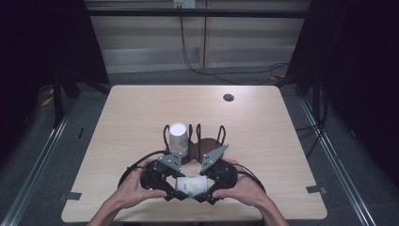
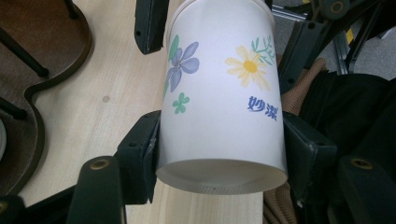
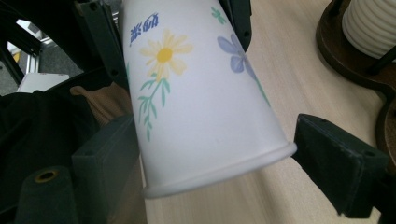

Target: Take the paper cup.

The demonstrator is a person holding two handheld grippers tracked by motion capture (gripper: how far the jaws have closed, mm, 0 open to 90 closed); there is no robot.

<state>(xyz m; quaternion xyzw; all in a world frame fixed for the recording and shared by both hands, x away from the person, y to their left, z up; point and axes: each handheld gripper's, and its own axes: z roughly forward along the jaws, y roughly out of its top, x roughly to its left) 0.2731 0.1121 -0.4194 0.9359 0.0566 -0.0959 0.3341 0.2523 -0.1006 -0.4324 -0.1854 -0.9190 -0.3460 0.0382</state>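
1. Two paper cups in your count: one flowered paper cup [image 1: 190, 185] lying on its side at the near middle of the table [image 1: 141, 108], and one ribbed white cup [image 1: 178, 138] standing in the rack just beyond it.
2. One dark wooden cup rack [image 1: 207, 143] with upright black wire loops, at table centre, just far of your hands.
3. Two grippers, one in each of your hands. Your left gripper [image 2: 219, 149] is clamped on the base end of the flowered cup, both pads pressed to its wall. Your right gripper [image 3: 219, 154] sits at the cup's rim end with its jaws spread: the right-hand pad stands just clear of the rim, and whether the other pad touches the wall you cannot tell.
4. One round cable hole [image 1: 228, 97] in the far right part of the tabletop.
5. Edges and room: the flowered cup lies near the table's near edge, with bare wood to its left and right. The far half of the table is open, as are both side margins beside the rack.
6. Surface: pale wood-grain top with rounded corners, with tape tabs at the near left and near right edges.
7. Room: grey floor around the table, dark curtains left and right, black cables trailing down the far wall and along the floor.
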